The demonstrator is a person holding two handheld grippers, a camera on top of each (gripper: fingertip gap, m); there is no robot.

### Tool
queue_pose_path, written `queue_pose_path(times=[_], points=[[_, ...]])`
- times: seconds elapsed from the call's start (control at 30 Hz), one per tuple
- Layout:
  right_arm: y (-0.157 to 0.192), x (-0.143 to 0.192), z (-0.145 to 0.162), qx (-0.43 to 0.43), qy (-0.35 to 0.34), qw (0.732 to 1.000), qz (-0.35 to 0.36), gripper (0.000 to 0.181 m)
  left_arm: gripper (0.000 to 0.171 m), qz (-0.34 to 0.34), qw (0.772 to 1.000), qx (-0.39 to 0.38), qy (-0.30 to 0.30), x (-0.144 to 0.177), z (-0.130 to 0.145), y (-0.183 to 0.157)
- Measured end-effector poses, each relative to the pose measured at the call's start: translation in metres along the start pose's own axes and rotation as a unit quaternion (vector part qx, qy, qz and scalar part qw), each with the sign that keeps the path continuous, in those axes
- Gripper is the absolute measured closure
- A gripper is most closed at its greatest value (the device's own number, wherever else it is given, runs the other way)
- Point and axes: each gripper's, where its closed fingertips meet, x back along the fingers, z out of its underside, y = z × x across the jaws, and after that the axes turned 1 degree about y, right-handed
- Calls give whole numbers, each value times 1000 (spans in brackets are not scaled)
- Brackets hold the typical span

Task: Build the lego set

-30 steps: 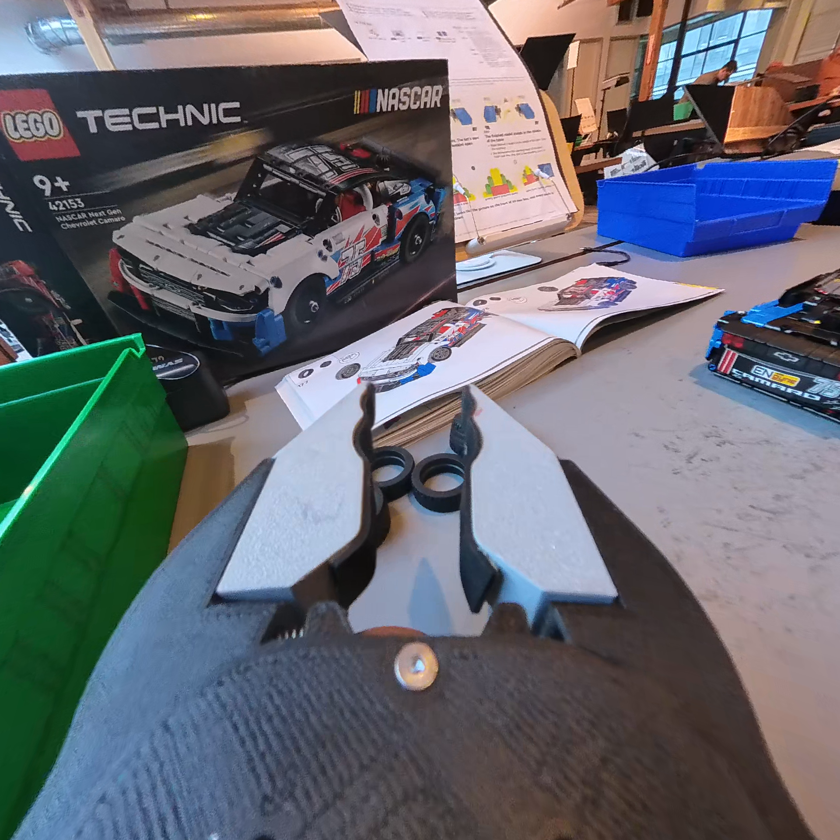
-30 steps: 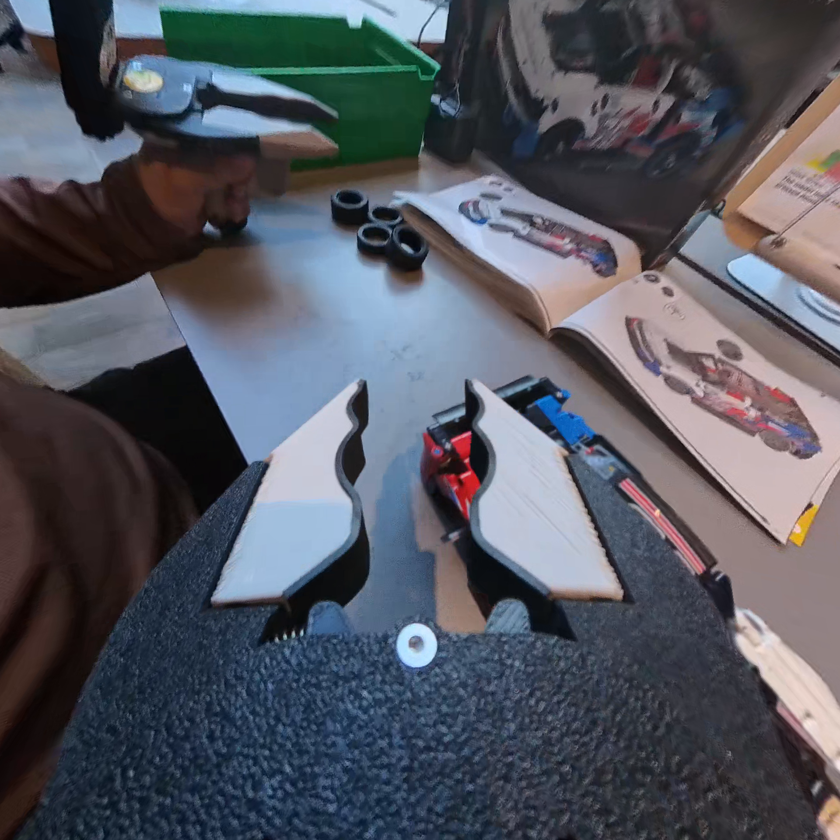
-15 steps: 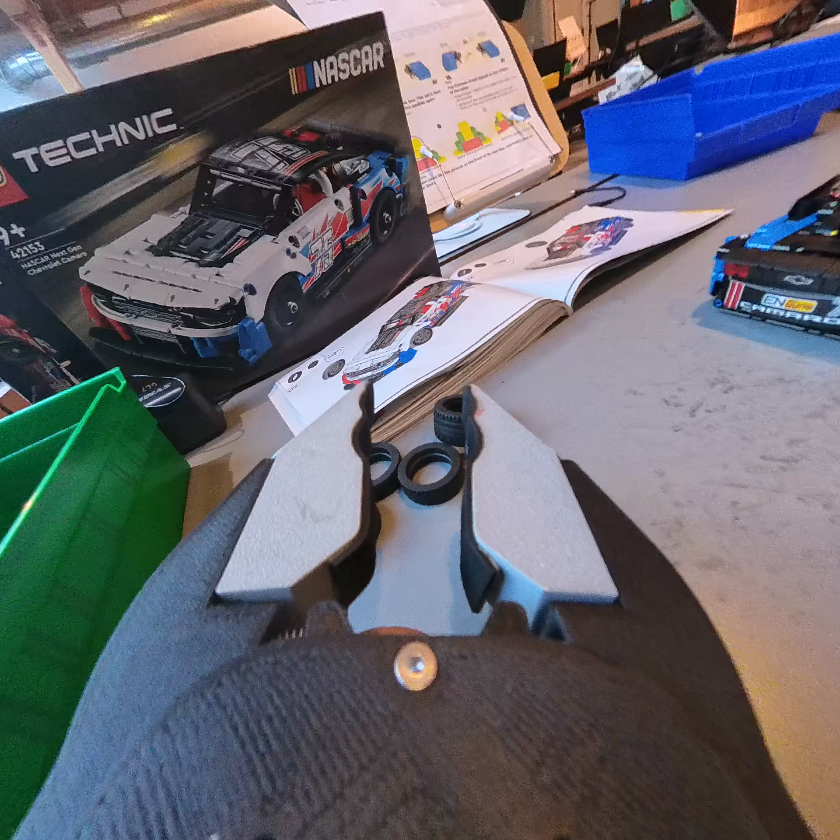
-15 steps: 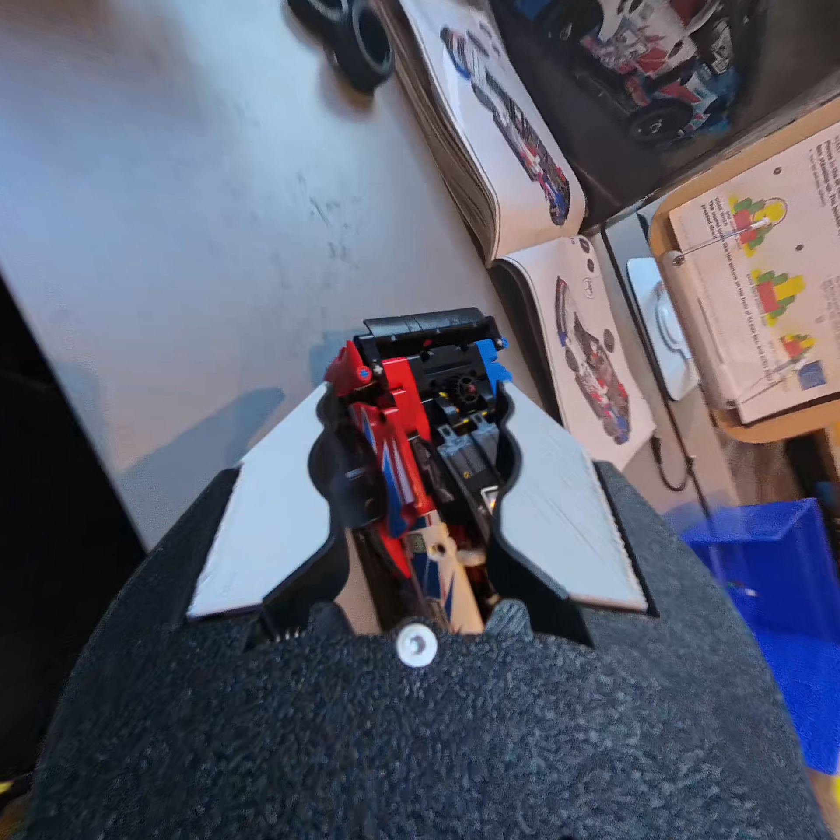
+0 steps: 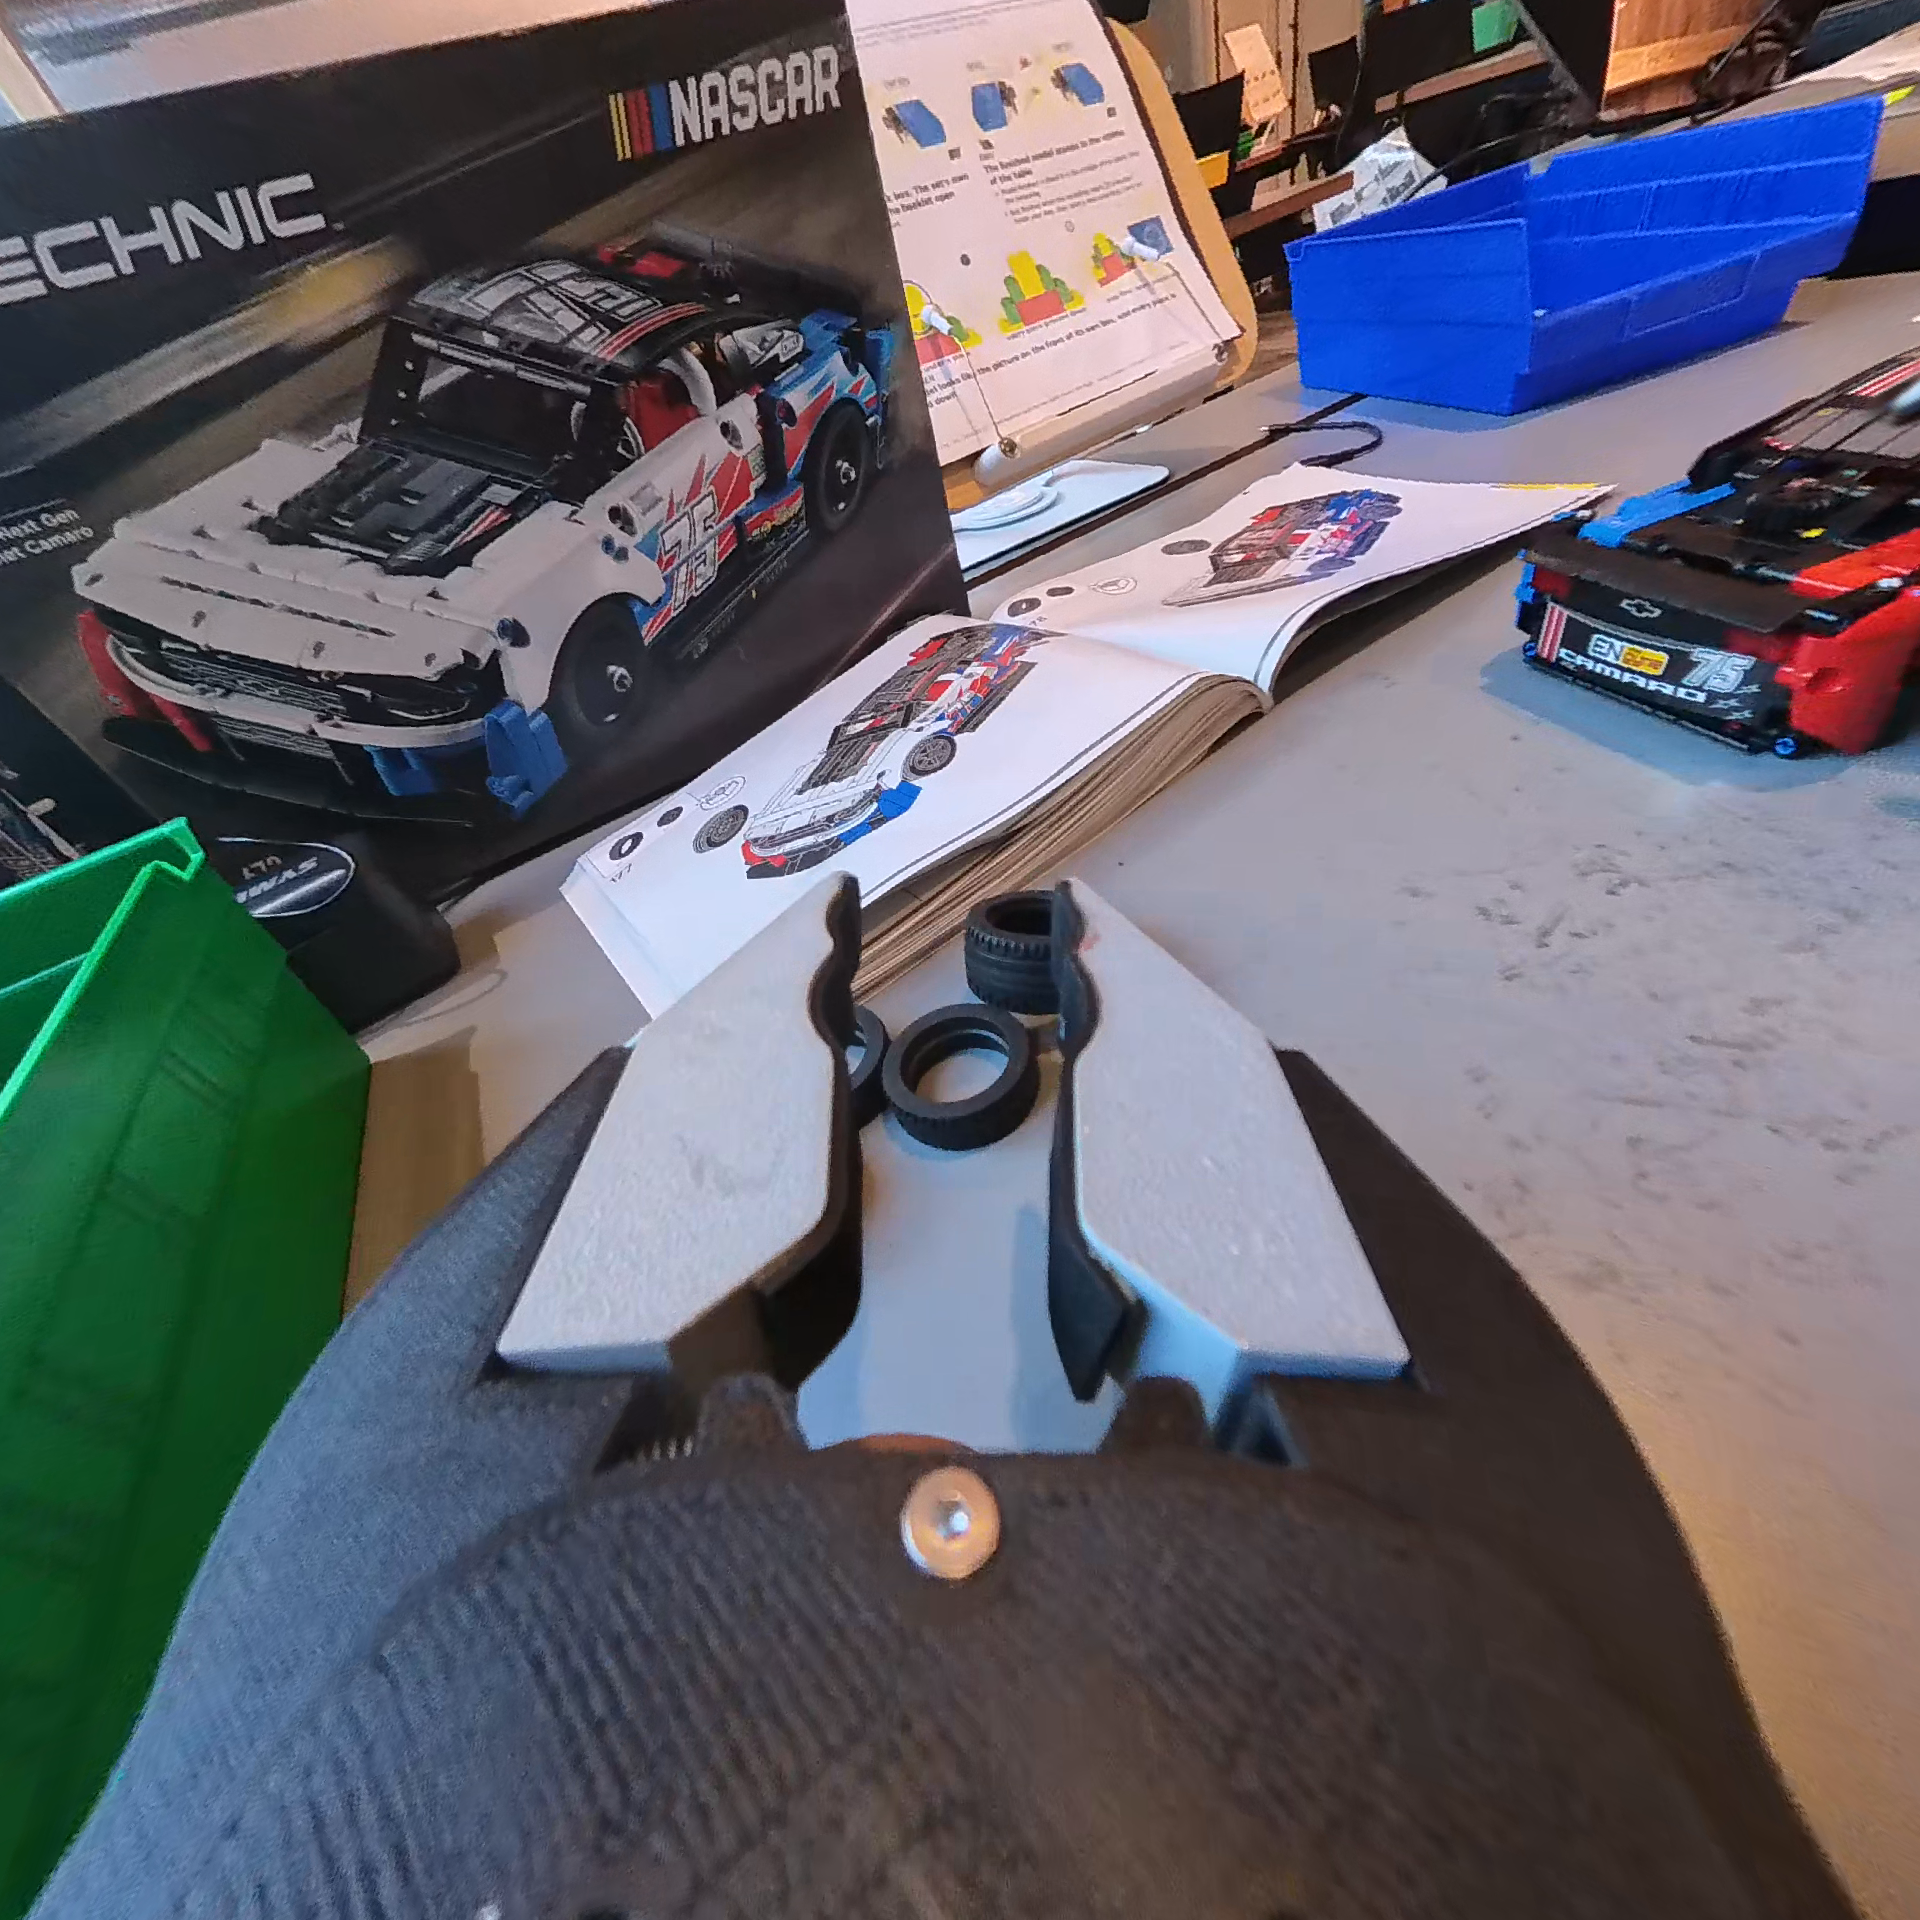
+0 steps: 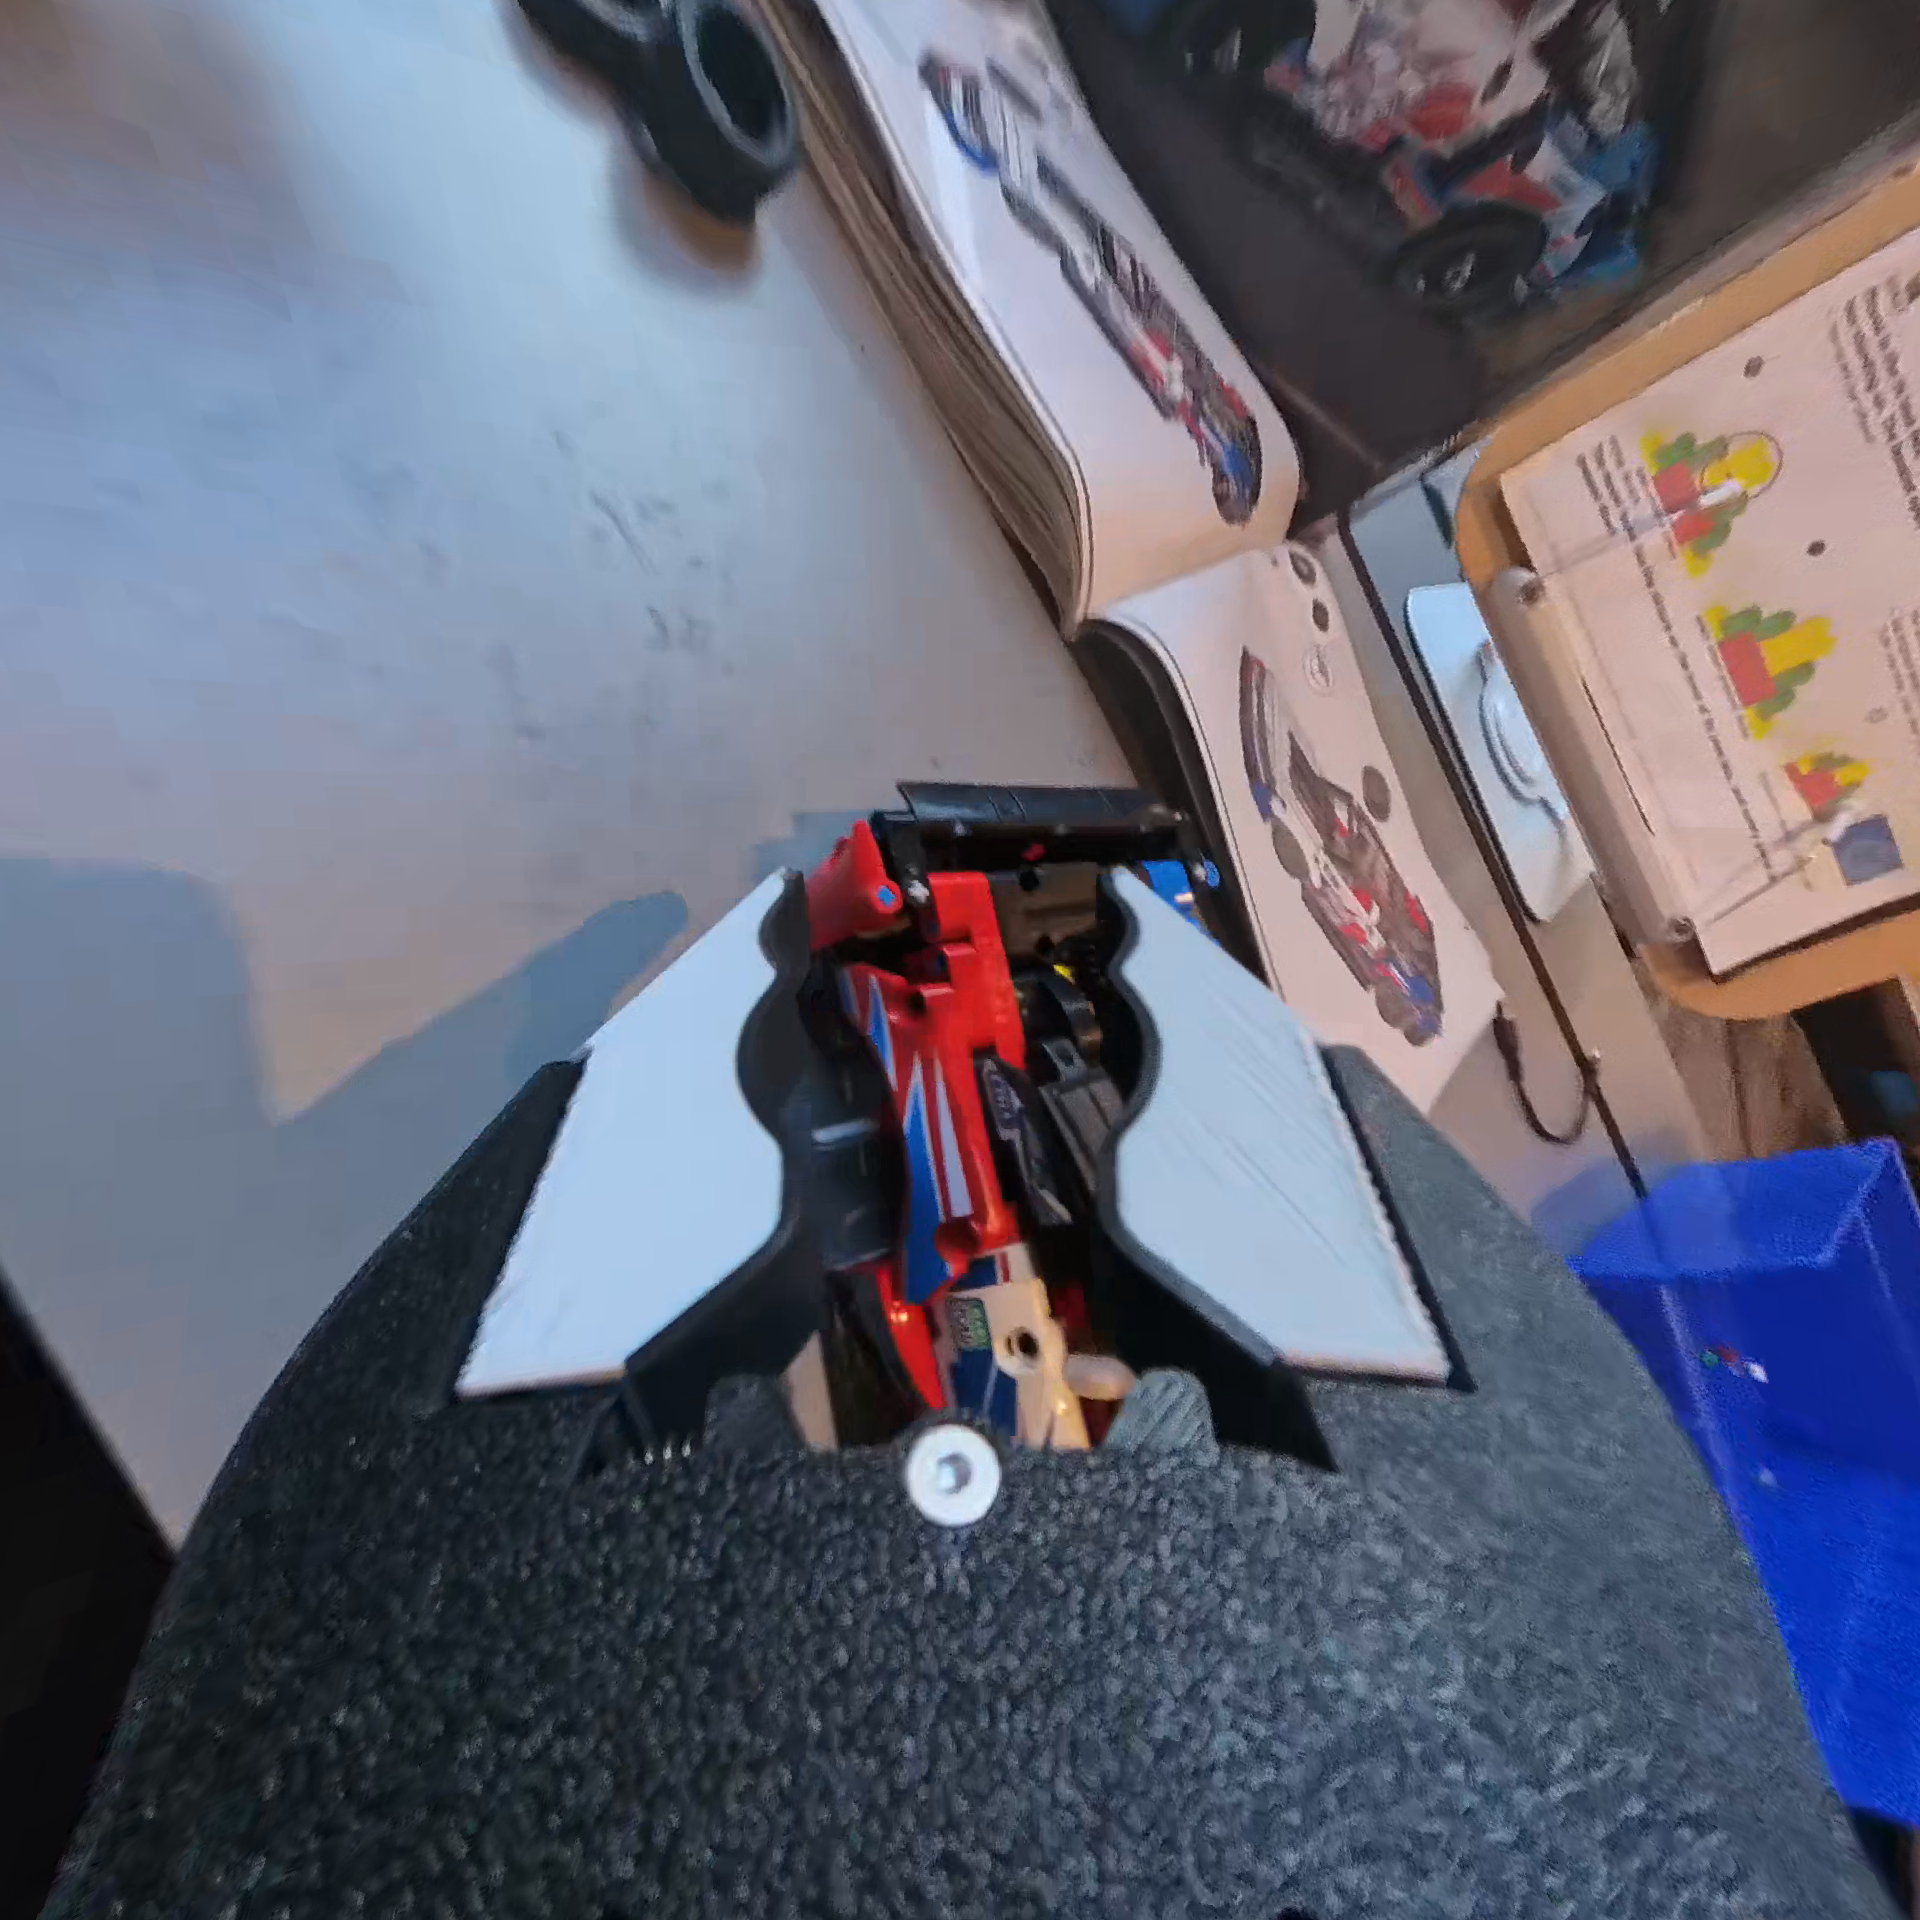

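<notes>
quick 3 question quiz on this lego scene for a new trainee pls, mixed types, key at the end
1. What sits between the fingers of the right claw?
A. a booklet page
B. the lego car
C. a cardboard box
2. Fill in: the bin to the left of the left claw is coloured ___.
3. True or false: the left claw is shut on a tyre.

Key: 1 B. 2 green. 3 false: it is open, and the tyre lies flat on the table, unheld.
</notes>
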Motion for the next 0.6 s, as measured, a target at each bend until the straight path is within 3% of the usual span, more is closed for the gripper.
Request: queue_pose_path(times=[0.07,0.1,0.17,0.23,0.3,0.37,0.43,0.5,0.6], points=[[4,14,-12,-13,-40,999,-11,137,138,-3,1000,-1,1,0,0,0],[-2,24,-16,-26,-60,998,-13,154,137,-4,1000,-2,1,0,0,1],[-35,46,-16,-58,-83,995,0,174,138,-12,1000,-3,1,0,0,2],[-95,62,10,-79,-48,995,42,169,143,-10,1000,-1,8,-2,0,0],[-150,62,45,-91,-4,995,51,157,135,47,998,8,32,-17,-9,-23],[-173,39,77,-100,27,994,-15,149,129,103,994,-8,47,-44,-34,-49],[-171,3,99,-119,53,985,-117,144,129,179,982,-39,37,-76,-68,-84],[-175,-38,116,-160,79,968,-176,138,130,219,973,-69,26,-118,-93,-106],[-180,-90,133,-190,119,945,-237,125,132,262,957,-89,83,-190,-89,-128]])
